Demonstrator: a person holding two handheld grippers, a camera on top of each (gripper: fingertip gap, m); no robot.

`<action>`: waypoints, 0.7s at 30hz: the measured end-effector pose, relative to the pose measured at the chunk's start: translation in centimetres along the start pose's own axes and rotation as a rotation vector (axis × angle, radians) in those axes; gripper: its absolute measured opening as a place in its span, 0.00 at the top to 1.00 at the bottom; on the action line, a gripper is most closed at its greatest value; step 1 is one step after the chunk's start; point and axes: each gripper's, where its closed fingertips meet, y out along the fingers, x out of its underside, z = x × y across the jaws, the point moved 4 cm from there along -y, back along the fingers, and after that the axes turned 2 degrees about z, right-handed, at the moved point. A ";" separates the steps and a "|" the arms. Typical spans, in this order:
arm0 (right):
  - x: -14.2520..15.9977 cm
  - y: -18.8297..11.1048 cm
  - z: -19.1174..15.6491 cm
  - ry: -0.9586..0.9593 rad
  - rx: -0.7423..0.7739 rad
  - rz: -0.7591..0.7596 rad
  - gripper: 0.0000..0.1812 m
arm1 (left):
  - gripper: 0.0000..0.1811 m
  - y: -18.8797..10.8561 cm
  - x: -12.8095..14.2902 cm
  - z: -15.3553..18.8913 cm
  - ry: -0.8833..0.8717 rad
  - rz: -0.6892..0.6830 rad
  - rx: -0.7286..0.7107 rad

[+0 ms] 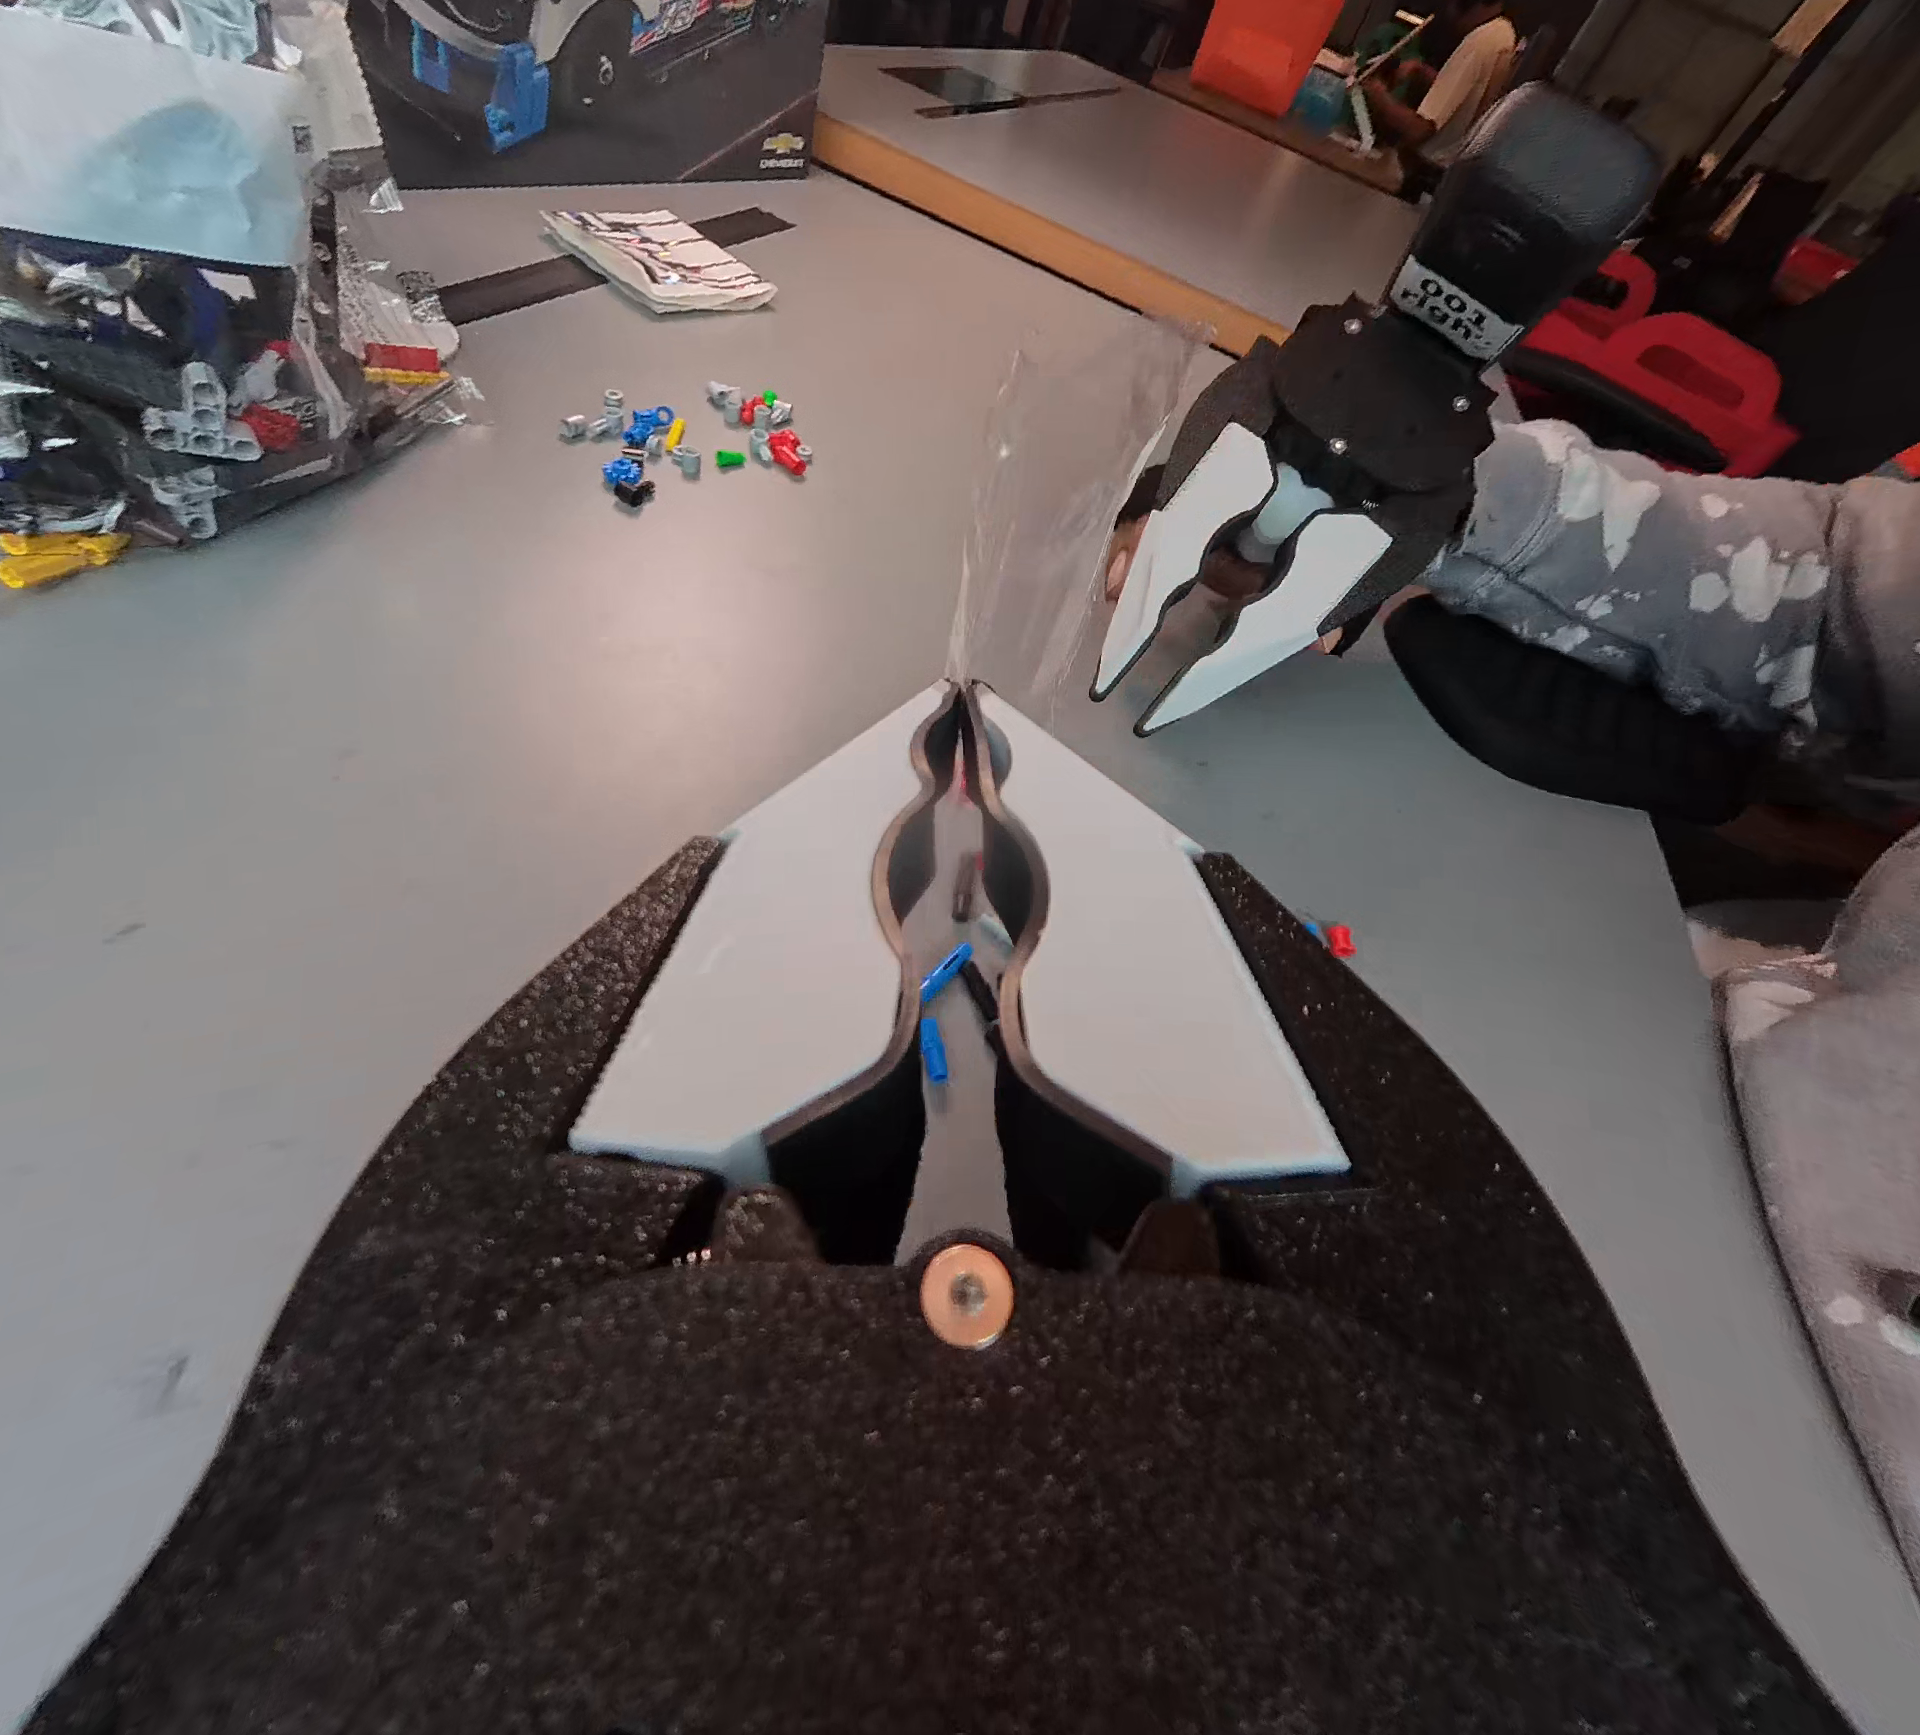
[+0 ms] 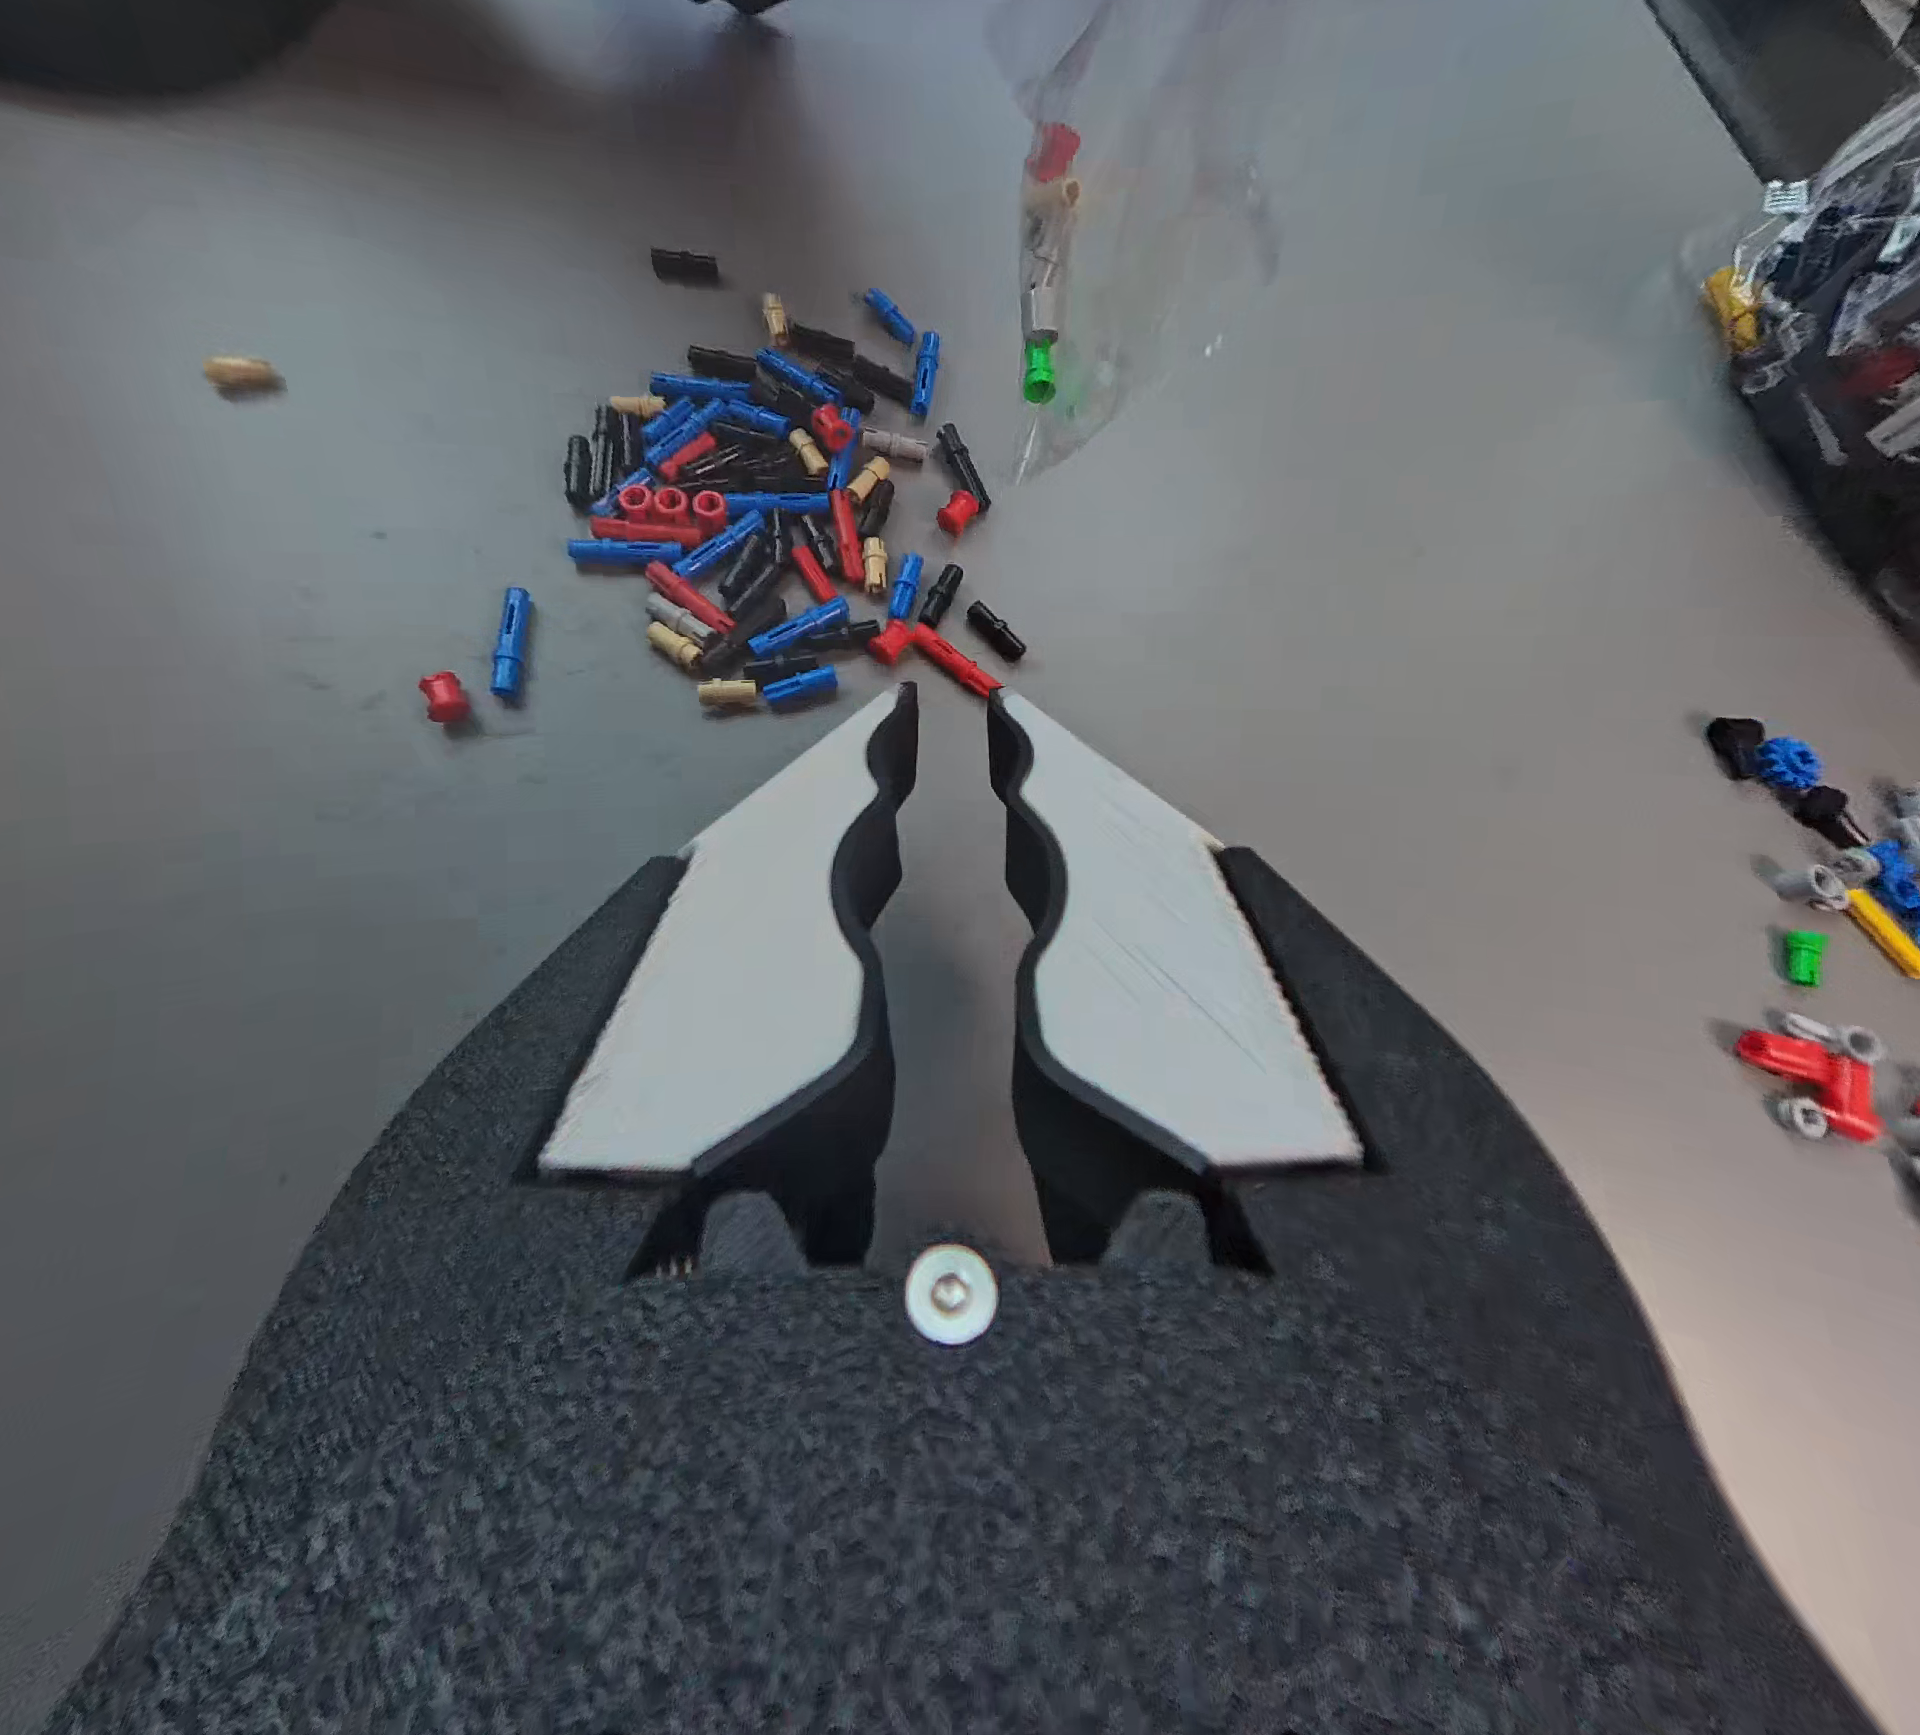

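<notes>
The left gripper (image 1: 961, 693) has its jaws pressed together on the edge of a clear bag (image 1: 1081, 480), which is held up off the table (image 1: 312, 854); the right gripper (image 2: 951, 698) has its jaws apart with nothing between them, hovering just above the near edge of a pin pile (image 2: 769, 522) that lies loose on the table, so that's where most of the small stuff is found.

A few pins (image 2: 1044, 272) are seen inside the bag, a green one lowest, near what looks like the open end; if the bag gets tipped or shaken any further they'd probably drop out and bounce, and being round, they could well be rolled off somewhere; a couple of strays (image 2: 488, 657) are already spread out from the pile.

The pinch is on thin slippery film only, so the bag could be lost from the jaws with very little pull; also the right jaws are so close to the pile that a low sweep could scatter it.

Further out, a second little heap of mixed parts (image 1: 686, 438) is near enough that the two lots could get mixed; beyond that sit bagged parts (image 1: 156, 397), a folded sheet (image 1: 665, 262) and a box (image 1: 603, 2).
</notes>
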 end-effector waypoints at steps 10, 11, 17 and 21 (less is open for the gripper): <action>0.2 3.1 0.6 -0.014 -0.208 -0.183 0.98 | 1.00 -0.5 0.6 -1.3 0.034 -0.044 -0.067; 0.3 2.9 0.4 -0.021 -0.224 -0.187 0.98 | 1.00 -0.4 0.7 -1.2 0.038 -0.051 -0.065; -6.7 -3.4 2.4 0.002 -0.129 0.185 0.98 | 1.00 0.4 1.3 -0.7 0.061 -0.096 -0.054; -10.1 -4.5 4.6 -0.092 0.032 0.136 0.98 | 1.00 0.8 1.5 -0.6 0.079 -0.106 -0.064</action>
